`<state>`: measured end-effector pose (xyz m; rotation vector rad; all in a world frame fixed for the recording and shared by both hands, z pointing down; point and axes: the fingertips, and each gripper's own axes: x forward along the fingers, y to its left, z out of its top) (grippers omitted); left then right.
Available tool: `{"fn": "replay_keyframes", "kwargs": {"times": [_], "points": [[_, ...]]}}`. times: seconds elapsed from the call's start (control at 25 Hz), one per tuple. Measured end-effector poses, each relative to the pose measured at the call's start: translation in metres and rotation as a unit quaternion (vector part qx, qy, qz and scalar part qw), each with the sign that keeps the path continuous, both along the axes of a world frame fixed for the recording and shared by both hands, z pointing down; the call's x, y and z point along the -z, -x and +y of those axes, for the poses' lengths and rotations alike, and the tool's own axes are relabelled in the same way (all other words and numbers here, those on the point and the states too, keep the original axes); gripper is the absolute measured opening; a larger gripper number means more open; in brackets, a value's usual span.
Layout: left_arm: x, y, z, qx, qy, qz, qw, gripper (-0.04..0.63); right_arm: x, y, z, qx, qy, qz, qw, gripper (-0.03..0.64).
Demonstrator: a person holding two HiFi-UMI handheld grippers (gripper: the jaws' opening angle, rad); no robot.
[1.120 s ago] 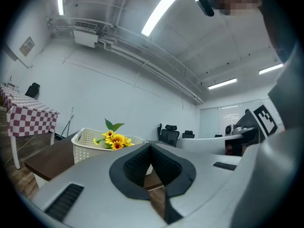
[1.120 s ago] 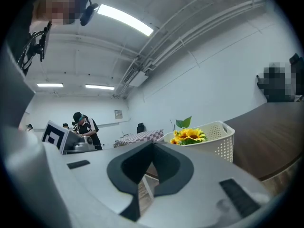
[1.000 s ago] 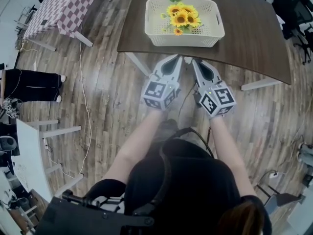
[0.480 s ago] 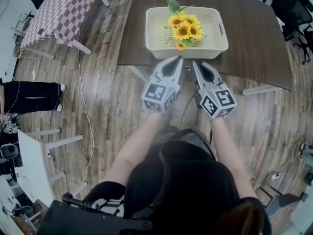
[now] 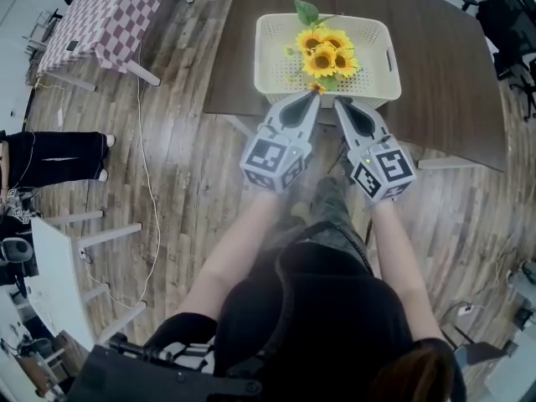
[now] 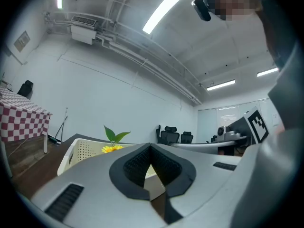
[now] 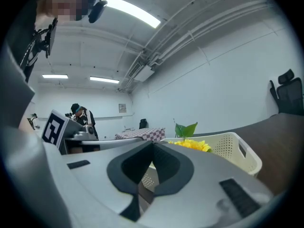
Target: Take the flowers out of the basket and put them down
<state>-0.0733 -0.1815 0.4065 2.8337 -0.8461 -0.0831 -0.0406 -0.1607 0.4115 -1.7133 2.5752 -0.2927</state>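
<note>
- Left gripper (image 5: 312, 98): jaws closed together with nothing between them; in the left gripper view the dark pads meet at the tip. It is held level, and its tip points at the near wall of the basket, just short of it.
- Right gripper (image 5: 340, 104): jaws likewise pressed together and empty. It lies just beside the left gripper, parallel to it, and its tip is also close to the near wall of the basket.
- Basket (image 5: 266, 53): cream perforated plastic with a handle slot in an end wall. It stands on the dark brown table (image 5: 435, 82), near the table's front edge.
- Sunflowers (image 5: 327, 54): a bunch of yellow artificial blooms lying inside the basket, right of its centre. They are beyond both gripper tips and apart from them, with the basket's near wall in between.
- Green leaf (image 5: 306, 11): rises from the bunch over the basket's far rim. In both gripper views it stands above the rim.
- Marker cubes (image 5: 272, 162): one at the rear of each gripper, over the wooden floor (image 5: 184, 166).
- Checkered tablecloth (image 5: 109, 11): covers a separate table at upper left, well apart from the basket.
</note>
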Motion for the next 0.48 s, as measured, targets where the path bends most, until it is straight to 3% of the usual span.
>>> {"fn": "replay_keyframes", "kwargs": {"times": [0.48], "points": [[0.019, -0.017, -0.053, 0.047, 0.001, 0.007, 0.9989, 0.0, 0.0, -0.027, -0.055, 0.053, 0.031, 0.018, 0.998, 0.003]]}}
